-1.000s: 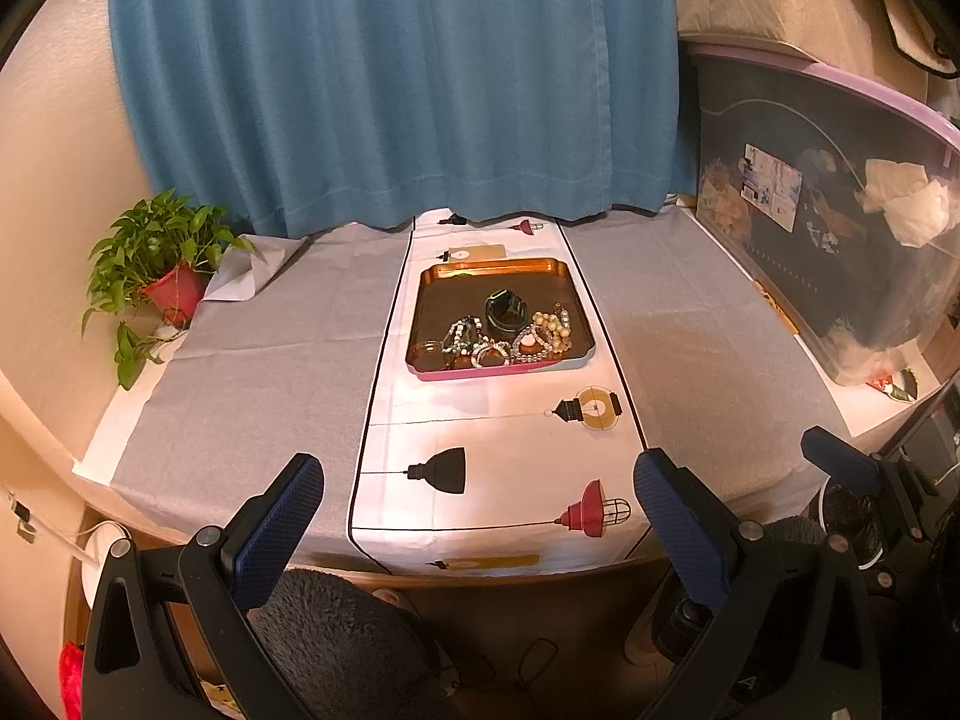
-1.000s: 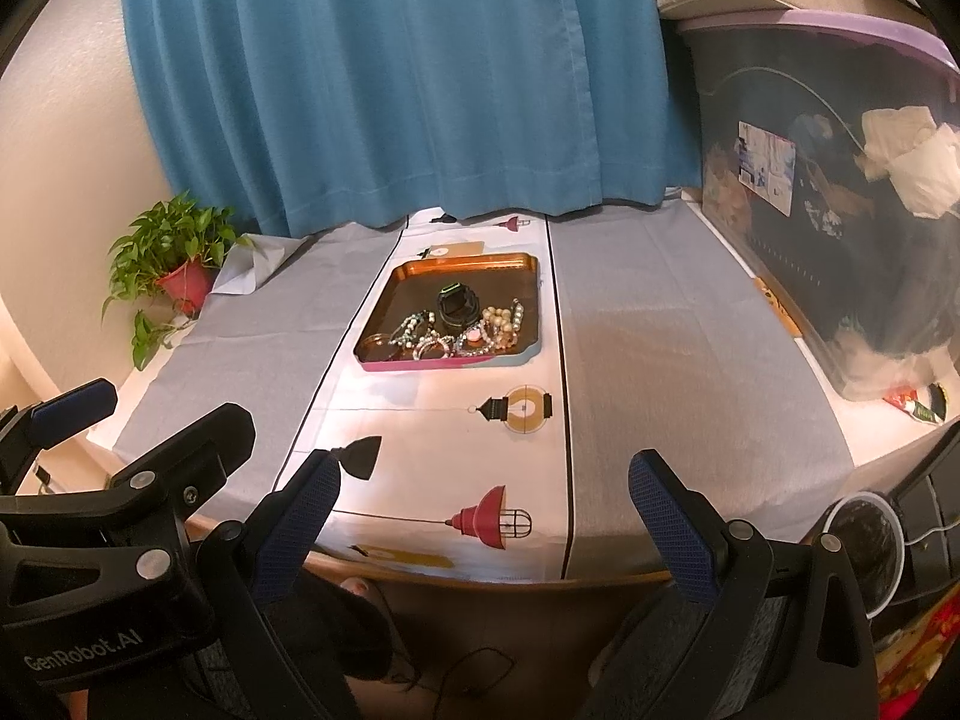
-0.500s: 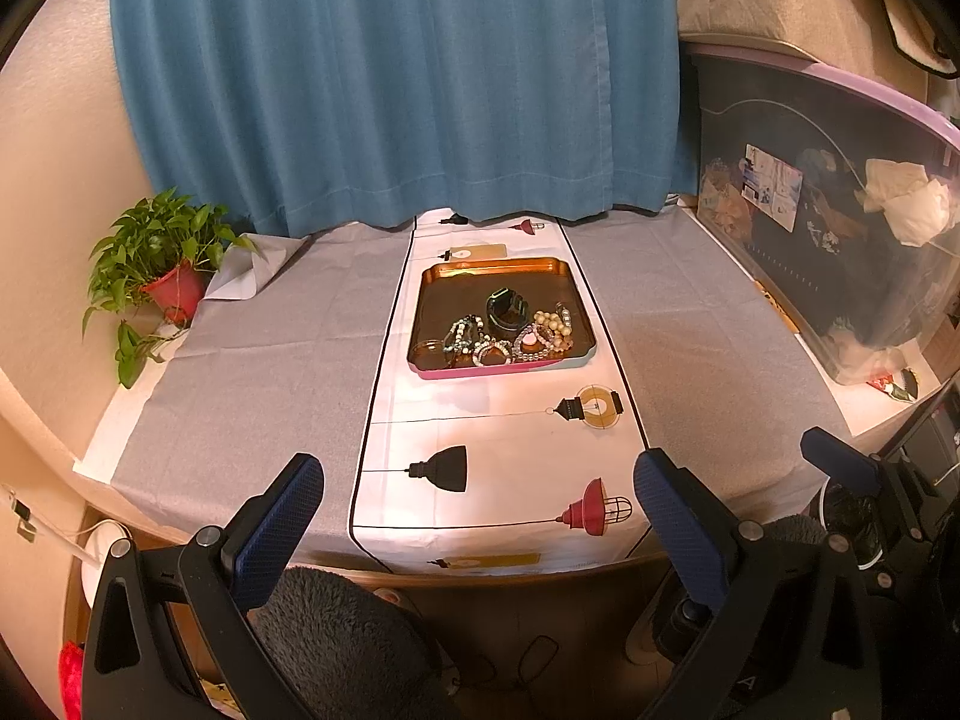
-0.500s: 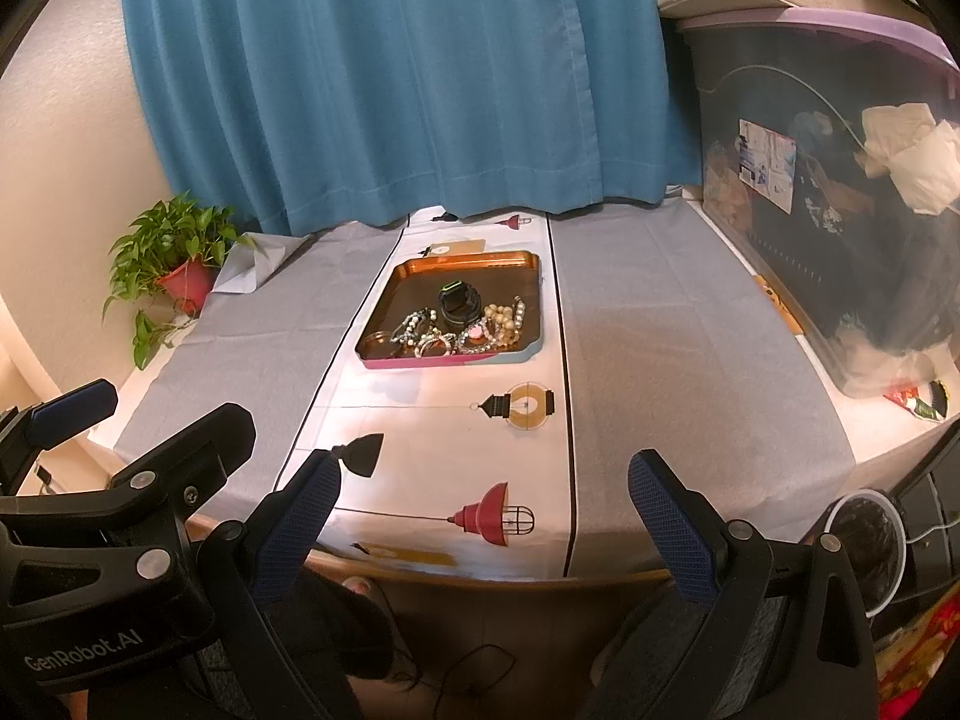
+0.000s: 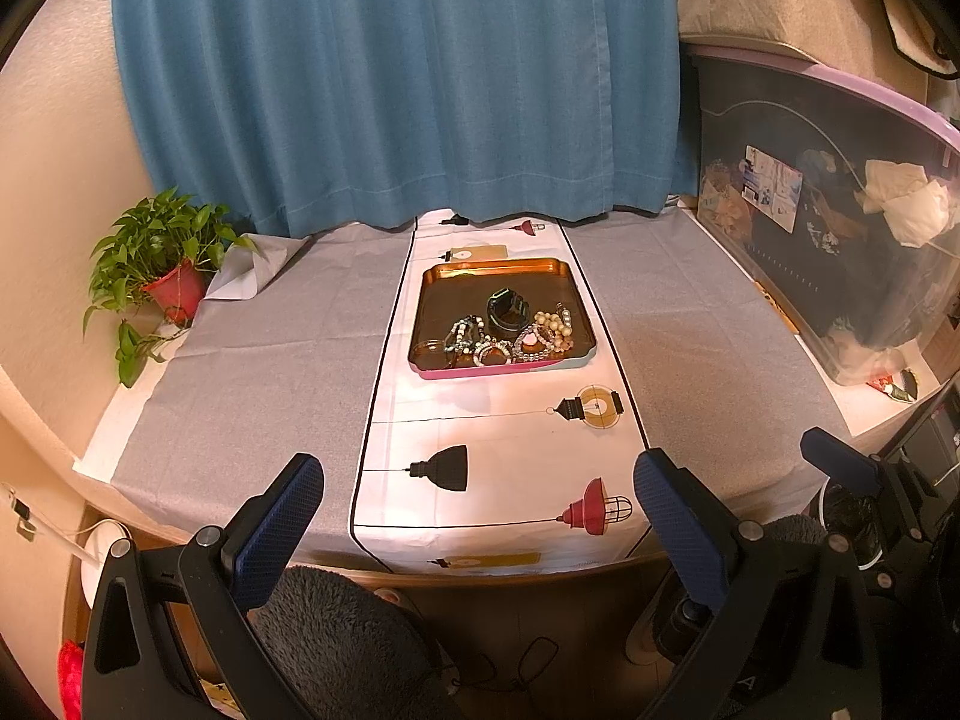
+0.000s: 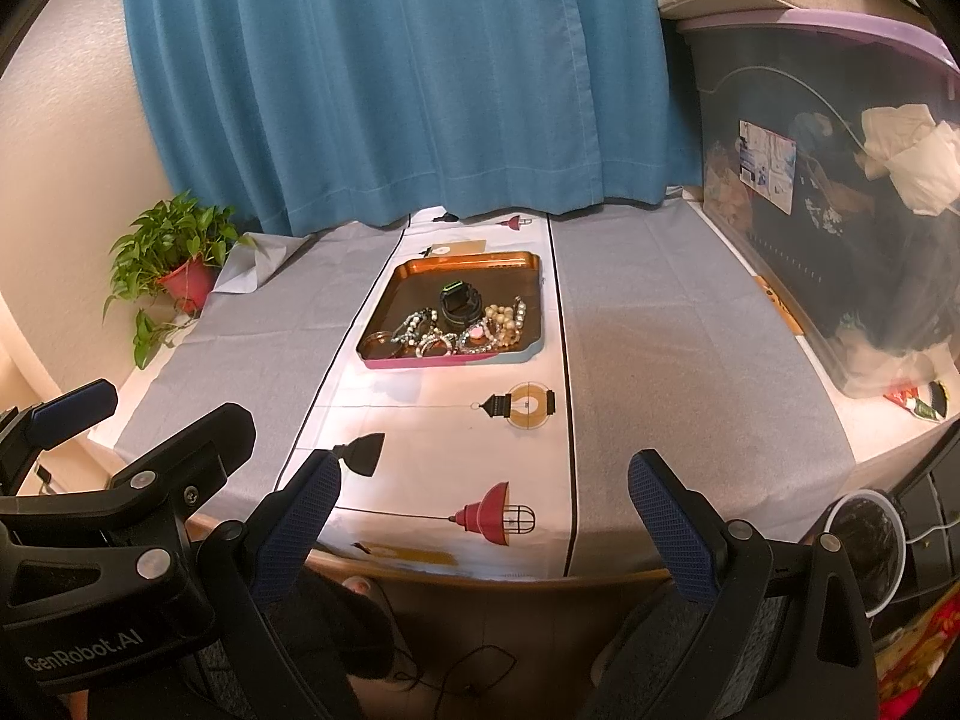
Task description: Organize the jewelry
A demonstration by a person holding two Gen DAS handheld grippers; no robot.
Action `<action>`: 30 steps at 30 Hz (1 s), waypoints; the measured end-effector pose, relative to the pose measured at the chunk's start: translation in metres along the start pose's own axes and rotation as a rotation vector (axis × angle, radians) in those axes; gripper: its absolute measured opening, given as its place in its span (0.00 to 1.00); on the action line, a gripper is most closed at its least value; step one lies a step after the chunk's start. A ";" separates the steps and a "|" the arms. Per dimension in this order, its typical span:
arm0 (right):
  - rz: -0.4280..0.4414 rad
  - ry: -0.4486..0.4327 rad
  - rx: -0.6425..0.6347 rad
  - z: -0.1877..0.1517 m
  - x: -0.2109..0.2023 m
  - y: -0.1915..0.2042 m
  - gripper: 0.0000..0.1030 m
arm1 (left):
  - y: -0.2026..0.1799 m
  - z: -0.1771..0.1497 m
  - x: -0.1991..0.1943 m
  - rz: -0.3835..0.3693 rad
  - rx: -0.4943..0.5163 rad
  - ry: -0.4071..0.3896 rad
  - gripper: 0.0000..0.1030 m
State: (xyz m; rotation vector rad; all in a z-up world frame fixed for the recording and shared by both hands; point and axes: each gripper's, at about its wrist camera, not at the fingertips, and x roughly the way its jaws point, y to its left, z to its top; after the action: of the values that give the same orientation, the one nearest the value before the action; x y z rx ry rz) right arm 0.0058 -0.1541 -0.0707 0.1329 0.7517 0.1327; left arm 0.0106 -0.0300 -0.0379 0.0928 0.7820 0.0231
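A copper tray (image 5: 498,269) (image 6: 468,262) with a pink front rim sits mid-table on a white runner. In it lie a heap of bead bracelets (image 5: 510,342) (image 6: 462,333) and a black watch (image 5: 507,307) (image 6: 459,300). My left gripper (image 5: 477,507) is open and empty, held off the table's front edge, well short of the tray. My right gripper (image 6: 483,507) is also open and empty at the front edge. The left gripper's body (image 6: 120,480) shows at the lower left of the right wrist view.
A potted plant (image 5: 162,264) (image 6: 180,264) stands at the far left. A large clear storage bin (image 5: 840,228) (image 6: 840,210) fills the right side. A blue curtain (image 5: 390,78) hangs behind. Grey cloth (image 5: 258,372) covers the table beside the runner (image 5: 498,456).
Both views have crept slightly forward toward the table. Both grippers stay open and empty.
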 end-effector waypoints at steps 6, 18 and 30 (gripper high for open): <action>0.000 -0.001 -0.001 0.000 0.000 0.000 0.94 | 0.000 0.001 -0.001 0.001 -0.001 -0.001 1.00; -0.002 -0.001 -0.002 -0.001 -0.001 0.001 0.94 | 0.000 0.000 0.000 0.000 0.000 -0.001 1.00; -0.002 -0.005 0.000 0.000 -0.001 0.002 0.94 | 0.001 0.001 -0.002 0.002 0.000 -0.006 1.00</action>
State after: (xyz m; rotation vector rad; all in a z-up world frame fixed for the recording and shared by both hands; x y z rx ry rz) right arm 0.0047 -0.1524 -0.0696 0.1325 0.7465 0.1307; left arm 0.0098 -0.0292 -0.0355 0.0932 0.7762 0.0246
